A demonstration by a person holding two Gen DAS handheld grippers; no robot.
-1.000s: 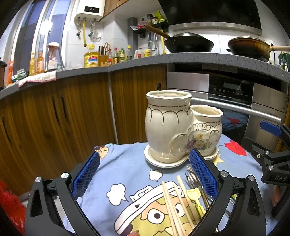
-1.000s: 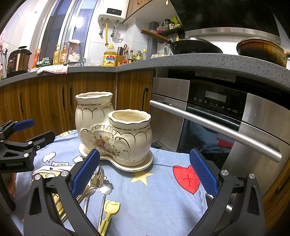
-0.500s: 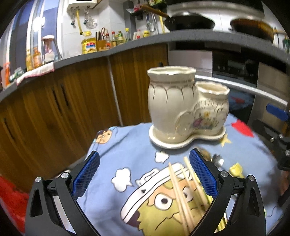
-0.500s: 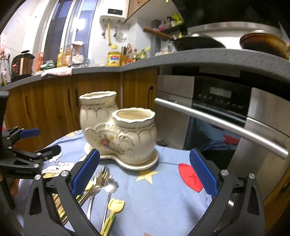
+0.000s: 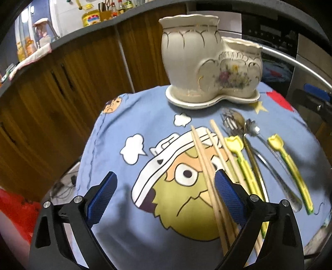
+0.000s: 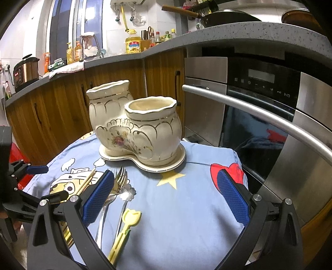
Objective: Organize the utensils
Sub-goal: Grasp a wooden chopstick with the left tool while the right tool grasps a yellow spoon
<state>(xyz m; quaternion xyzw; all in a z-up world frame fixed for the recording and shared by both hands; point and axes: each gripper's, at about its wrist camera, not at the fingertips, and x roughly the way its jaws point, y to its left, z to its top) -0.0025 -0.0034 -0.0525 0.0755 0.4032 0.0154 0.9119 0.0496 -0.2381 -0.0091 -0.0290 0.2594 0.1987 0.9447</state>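
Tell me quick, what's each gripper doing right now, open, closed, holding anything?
Left gripper: open, holding nothing, low over the chopsticks.
Right gripper: open, holding nothing.

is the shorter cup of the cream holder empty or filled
Empty: the right wrist view looks into the shorter cup of the cream ceramic double-cup holder and shows only bare glazed wall.

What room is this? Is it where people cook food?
Yes, it looks like a home kitchen. There is a built-in oven, a frying pan up on the counter, and bottles of cooking oil and sauces near the window.
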